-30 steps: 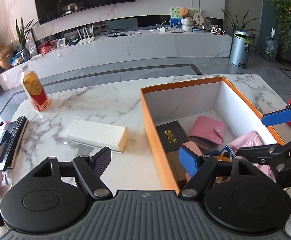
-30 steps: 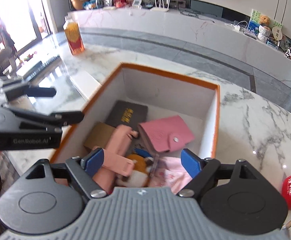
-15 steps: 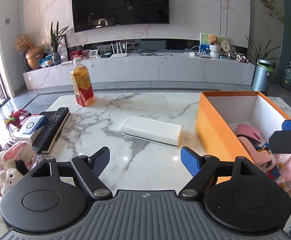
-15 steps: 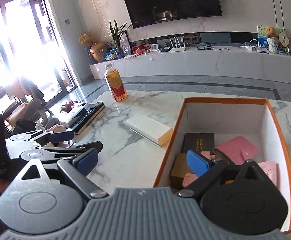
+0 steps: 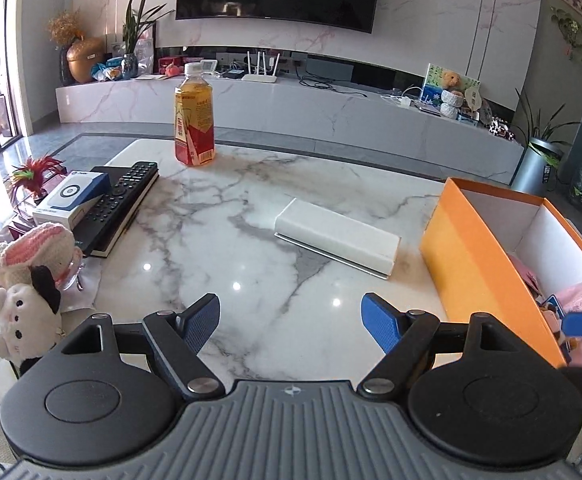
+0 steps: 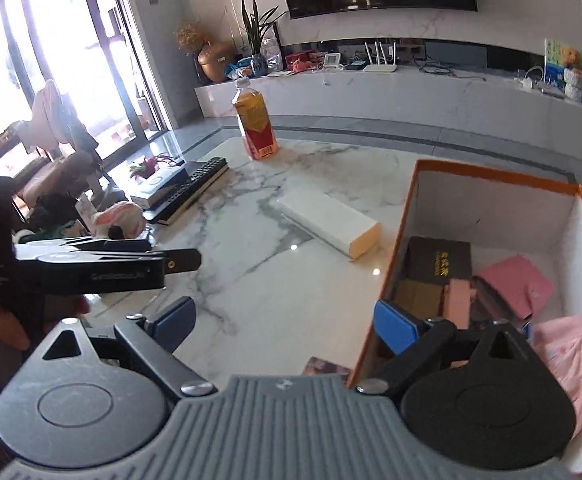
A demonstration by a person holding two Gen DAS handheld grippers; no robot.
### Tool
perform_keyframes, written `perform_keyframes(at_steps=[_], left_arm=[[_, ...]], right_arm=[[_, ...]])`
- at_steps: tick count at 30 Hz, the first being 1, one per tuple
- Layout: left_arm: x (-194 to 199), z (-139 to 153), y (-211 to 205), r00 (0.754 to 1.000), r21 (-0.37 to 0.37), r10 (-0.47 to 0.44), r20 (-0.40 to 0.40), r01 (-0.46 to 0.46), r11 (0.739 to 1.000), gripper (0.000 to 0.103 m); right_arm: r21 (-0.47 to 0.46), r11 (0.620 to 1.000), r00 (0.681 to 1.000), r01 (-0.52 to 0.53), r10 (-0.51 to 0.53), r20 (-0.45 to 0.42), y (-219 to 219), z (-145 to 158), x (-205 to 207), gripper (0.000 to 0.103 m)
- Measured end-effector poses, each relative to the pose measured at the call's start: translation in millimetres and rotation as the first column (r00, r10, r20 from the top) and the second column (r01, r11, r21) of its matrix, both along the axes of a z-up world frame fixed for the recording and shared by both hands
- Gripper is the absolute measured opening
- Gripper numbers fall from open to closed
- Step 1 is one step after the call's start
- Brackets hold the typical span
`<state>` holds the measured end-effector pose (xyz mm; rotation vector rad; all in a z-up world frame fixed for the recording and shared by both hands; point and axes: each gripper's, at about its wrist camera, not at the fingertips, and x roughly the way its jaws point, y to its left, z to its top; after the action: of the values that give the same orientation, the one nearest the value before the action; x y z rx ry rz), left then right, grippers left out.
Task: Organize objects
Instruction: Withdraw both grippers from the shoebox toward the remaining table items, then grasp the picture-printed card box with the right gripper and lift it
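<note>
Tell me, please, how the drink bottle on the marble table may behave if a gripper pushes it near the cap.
The bottle stands upright, tall on a narrow base, so a high push would probably tip it. It looks nearly full, so likely rather heavy. The marble table shines, so it may also slide.

Little can be read. The left tool point(image 6: 179, 260), seen side-on from the right wrist camera, carries pale lettering along its body, too blurred to make out. Ahead of the right tool, a dark booklet point(image 6: 439, 260) in the orange box point(image 6: 491, 172) bears gold characters, illegible. The bottle point(image 5: 194, 120) label's print is likewise unreadable.
</note>
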<state>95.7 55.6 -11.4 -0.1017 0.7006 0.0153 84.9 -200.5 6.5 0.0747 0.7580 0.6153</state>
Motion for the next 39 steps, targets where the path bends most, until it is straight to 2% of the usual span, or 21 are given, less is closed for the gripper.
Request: perform_keyframes(at_steps=[3,6,8,9,15,17,18,20,21,22,23,25,26,27,29,30,34,39], left_arm=[[-3,2,9,1.000,-0.004,0.023,0.010,-0.023,1.000,0.092],[-3,4,16,1.000,-0.027,0.025,0.012,-0.025,0.999,0.092],[-4,4,16,1.000,-0.034,0.018,0.009,-0.018,0.999,0.092],[-4,3,15,1.000,-0.031,0.014,0.009,-0.013,0.999,0.092],[-3,1,9,1.000,0.000,-0.002,-0.001,0.002,1.000,0.092],[-4,3,11,1.000,0.002,0.018,0.004,-0.018,1.000,0.092],[-5,4,12,1.000,0.005,0.029,0.011,-0.029,1.000,0.092],[-7,6,18,0.998,0.011,0.049,0.029,-0.049,0.999,0.092],[-7,6,20,0.998,0.008,0.056,0.030,-0.057,0.998,0.092],[-6,5,22,0.998,0.001,0.060,0.024,-0.061,0.998,0.092],[-5,4,23,0.998,-0.006,0.059,0.016,-0.059,0.998,0.092],[-2,2,21,0.999,-0.002,0.049,0.003,-0.049,0.999,0.092],[-1,1,20,0.999,0.004,0.043,0.001,-0.043,0.999,0.092],[-1,0,19,0.999,0.010,0.036,-0.001,-0.036,0.999,0.092],[-1,-1,18,1.000,0.010,0.027,-0.003,-0.027,1.000,0.092],[-1,-1,18,1.000,0.007,0.023,-0.004,-0.023,1.000,0.092],[-2,-1,18,1.000,0.006,0.027,-0.006,-0.027,1.000,0.092],[-2,-2,19,0.999,0.005,0.033,-0.015,-0.033,0.999,0.092]], right_arm=[[0.017,1.000,1.000,0.001,-0.001,-0.028,13,-10,-19,0.096],[-0.014,0.999,0.998,0.032,-0.033,-0.047,24,-28,-26,0.096],[-0.058,0.997,0.999,0.051,-0.050,0.021,30,-32,-32,0.094],[-0.074,0.995,0.998,0.064,-0.062,0.025,32,-33,-31,0.094],[-0.018,0.978,0.977,0.209,-0.208,0.039,41,-36,-21,0.093],[0.010,0.966,0.965,0.259,-0.259,0.024,51,-38,-8,0.084],[-0.011,0.951,0.950,0.309,-0.308,0.052,58,-40,-3,0.082],[-0.097,0.916,0.917,0.388,-0.373,0.142,75,-46,9,0.068],[-0.127,0.901,0.904,0.416,-0.394,0.163,81,-50,16,0.055],[-0.137,0.892,0.899,0.431,-0.411,0.153,84,-55,23,0.042],[-0.147,0.886,0.896,0.440,-0.425,0.128,87,-61,31,0.036],[-0.201,0.858,0.881,0.472,-0.463,0.093,91,-75,44,0.008],[-0.230,0.837,0.868,0.496,-0.485,0.108,92,-80,47,0.004],[-0.258,0.819,0.859,0.512,-0.495,0.133,94,-84,48,0.000],[-0.293,0.787,0.840,0.542,-0.510,0.185,89,-89,47,0.000],[-0.299,0.780,0.836,0.549,-0.513,0.195,87,-90,48,0.000],[-0.288,0.731,0.785,0.619,-0.587,0.198,68,-88,55,0.000],[-0.223,0.731,0.763,0.645,-0.633,0.130,37,-89,65,0.000]])
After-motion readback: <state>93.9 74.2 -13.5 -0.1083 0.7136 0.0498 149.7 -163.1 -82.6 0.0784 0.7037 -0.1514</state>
